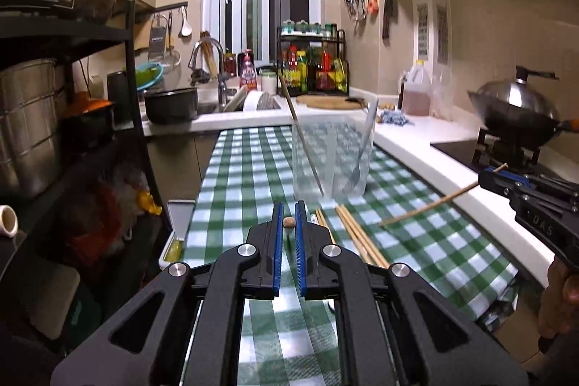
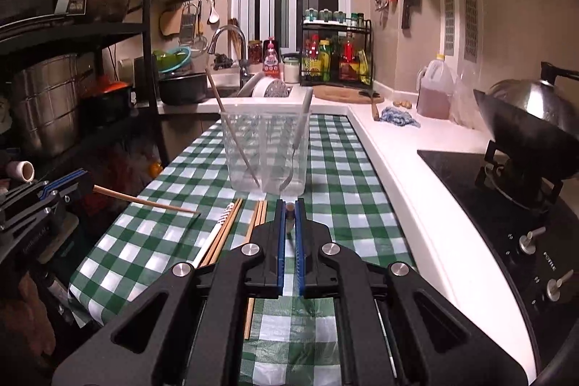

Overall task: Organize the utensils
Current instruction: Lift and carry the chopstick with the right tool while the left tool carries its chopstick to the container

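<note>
My left gripper [image 1: 288, 209] is shut on a wooden chopstick [image 1: 288, 221], seen end-on between its blue pads. My right gripper [image 2: 288, 205] is likewise shut on a second chopstick [image 2: 289, 216]. Each shows in the other's view: the right gripper [image 1: 485, 174] holds its chopstick [image 1: 427, 205] slanting down over the cloth, and the left gripper [image 2: 85, 185] holds its own [image 2: 144, 201]. Ahead stands a clear plastic container [image 1: 331, 165] [image 2: 266, 151] with a long chopstick and a fork leaning inside. Several loose chopsticks [image 1: 358, 234] [image 2: 224, 234] and a white striped utensil [image 2: 217, 230] lie on the checked tablecloth [image 2: 336, 176].
A white counter [image 2: 398, 176] borders the cloth on the right, with a covered wok [image 2: 524, 129] on a stove and an oil jug [image 2: 436, 89]. A black rack [image 2: 148, 67] with pots stands on the left. Sink and condiment rack sit at the back.
</note>
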The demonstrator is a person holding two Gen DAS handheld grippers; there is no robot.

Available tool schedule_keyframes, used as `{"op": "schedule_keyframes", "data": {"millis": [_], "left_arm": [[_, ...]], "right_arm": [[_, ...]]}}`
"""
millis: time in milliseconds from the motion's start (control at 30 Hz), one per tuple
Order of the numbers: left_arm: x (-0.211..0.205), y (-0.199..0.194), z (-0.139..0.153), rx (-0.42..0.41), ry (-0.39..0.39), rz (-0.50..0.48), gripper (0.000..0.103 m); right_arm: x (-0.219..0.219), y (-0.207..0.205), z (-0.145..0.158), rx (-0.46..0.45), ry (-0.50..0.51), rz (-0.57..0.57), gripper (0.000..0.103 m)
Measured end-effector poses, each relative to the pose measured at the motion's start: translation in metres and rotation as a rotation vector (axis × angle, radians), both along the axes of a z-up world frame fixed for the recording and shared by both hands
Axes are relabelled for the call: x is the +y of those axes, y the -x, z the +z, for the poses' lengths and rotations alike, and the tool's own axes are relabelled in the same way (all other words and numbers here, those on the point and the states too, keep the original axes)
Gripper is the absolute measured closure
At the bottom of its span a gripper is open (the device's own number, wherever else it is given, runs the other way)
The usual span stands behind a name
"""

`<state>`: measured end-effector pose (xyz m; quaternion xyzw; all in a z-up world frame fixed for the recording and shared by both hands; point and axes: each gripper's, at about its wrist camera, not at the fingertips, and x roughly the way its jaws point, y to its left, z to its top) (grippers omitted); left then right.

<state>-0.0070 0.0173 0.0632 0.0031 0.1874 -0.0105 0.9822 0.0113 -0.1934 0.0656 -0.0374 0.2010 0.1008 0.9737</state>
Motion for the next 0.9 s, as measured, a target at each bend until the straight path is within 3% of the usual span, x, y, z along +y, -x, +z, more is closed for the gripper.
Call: {"op": "schedule_keyframes", "data": {"millis": [233,433,700,900], "left_arm": [[0.012,-0.016,0.031,-0.007,0.048,-0.018,0.097],[0.026,-0.04,0.06,0.059,0.125,-0.048,0.097],[0.031,-0.064,0.081,0.117,0.16,-0.077,0.097],[0.038,-0.086,0.104,0.11,0.184,-0.09,0.097]], "right_arm": [[-0.003,-0.006,0.027,-0.02,-0.021,-0.01,0.098],[0.001,-0.022,0.053,0.003,-0.043,0.003,0.098],[0.001,-0.048,0.076,0.049,-0.087,0.005,0.098],[0.0,-0.067,0.1,0.051,-0.101,0.013,0.098]]}}
